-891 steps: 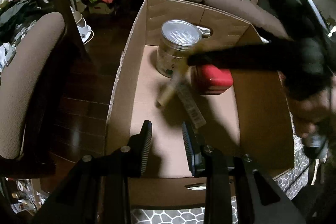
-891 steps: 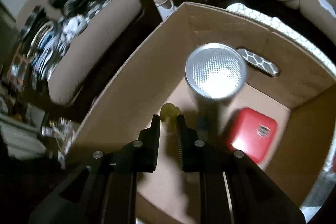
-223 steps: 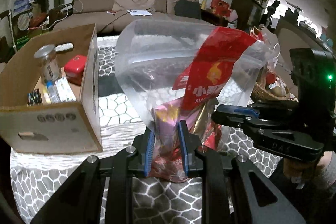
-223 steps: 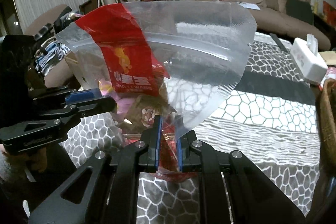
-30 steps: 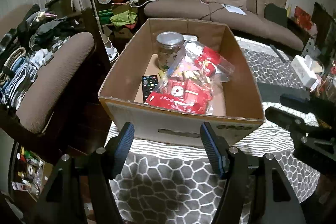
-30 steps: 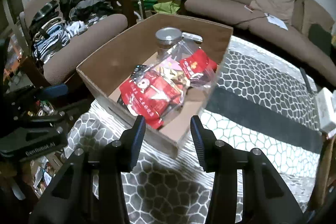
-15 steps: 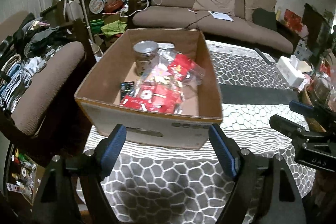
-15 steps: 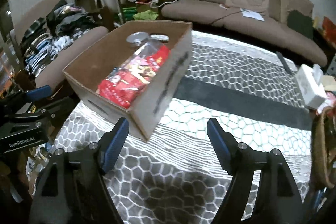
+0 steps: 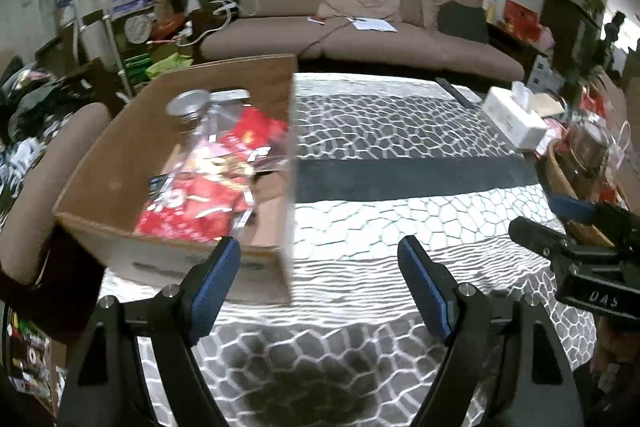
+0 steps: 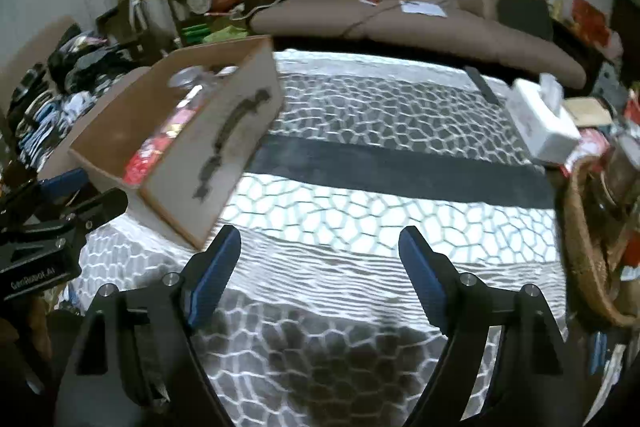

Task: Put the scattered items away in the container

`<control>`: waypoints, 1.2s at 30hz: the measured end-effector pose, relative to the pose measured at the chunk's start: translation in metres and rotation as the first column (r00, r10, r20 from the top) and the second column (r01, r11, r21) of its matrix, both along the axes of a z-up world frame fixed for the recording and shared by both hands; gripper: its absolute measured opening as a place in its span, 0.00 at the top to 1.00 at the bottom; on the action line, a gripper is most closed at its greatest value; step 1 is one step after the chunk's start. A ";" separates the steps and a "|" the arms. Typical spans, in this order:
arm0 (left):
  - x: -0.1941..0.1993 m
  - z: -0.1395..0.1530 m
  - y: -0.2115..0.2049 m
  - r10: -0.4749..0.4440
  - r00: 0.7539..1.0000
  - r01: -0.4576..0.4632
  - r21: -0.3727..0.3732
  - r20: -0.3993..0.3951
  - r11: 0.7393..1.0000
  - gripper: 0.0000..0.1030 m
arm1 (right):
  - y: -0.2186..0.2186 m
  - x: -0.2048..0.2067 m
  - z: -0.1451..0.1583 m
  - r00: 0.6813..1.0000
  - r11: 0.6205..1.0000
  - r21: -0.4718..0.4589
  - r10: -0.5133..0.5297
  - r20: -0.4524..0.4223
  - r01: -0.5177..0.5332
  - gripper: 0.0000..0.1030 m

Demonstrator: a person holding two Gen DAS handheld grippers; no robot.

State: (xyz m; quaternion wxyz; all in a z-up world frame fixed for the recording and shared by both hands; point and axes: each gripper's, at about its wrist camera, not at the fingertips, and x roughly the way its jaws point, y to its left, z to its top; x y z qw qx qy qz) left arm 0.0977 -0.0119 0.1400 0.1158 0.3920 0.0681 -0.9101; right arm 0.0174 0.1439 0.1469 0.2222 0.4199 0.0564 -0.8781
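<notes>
I am holding my left claw spread wide with nothing between its blue pads, hovering over the patterned table. My right claw is spread just as wide and is carrying nothing either.

The cardboard box is sitting at the table's left end, near its edge, with an upholstered chair just beside it. The red snack bag is lying inside, with a silver-lidded tin at the far end behind it.

What could go wrong, as I am judging it: the bag's clear top is riding high beside the tin, so dropping anything more in carelessly could push it up over the rim. The box is close to the table's edge, so a knock from a claw could shove it toward the chair. A black remote and a white tissue box are lying at the far right; if they count as scattered items, reaching for them means passing close to the wicker basket on my right, which a wide claw could clip.

The box's long axis is running away from me, toward the sofa. The bag is lying along that same line, its red end nearest me and its clear end pointing at the tin.
</notes>
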 end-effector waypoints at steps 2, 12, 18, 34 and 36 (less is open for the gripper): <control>-0.011 -0.005 0.011 -0.017 1.000 0.017 -0.005 0.000 1.000 0.21 | 0.016 -0.010 -0.006 0.999 0.999 -0.003 -0.034 0.006 0.034 0.22; -0.078 -0.053 0.052 -0.019 0.999 0.019 0.008 0.030 1.000 0.21 | 0.074 -0.059 -0.053 0.984 0.984 0.014 -0.177 0.032 0.177 0.22; -0.118 -0.089 0.061 0.012 0.999 -0.011 -0.014 0.051 1.000 0.21 | 0.099 -0.095 -0.085 0.966 0.966 0.021 -0.257 0.039 0.257 0.21; -0.172 -0.146 0.063 0.060 0.995 -0.059 -0.022 0.074 0.998 0.21 | 0.104 -0.154 -0.147 0.960 0.956 0.092 -0.279 0.009 0.277 0.21; -0.175 -0.151 0.062 0.059 0.995 -0.057 -0.033 0.079 0.998 0.21 | 0.104 -0.158 -0.151 0.963 0.960 0.077 -0.271 0.010 0.269 0.21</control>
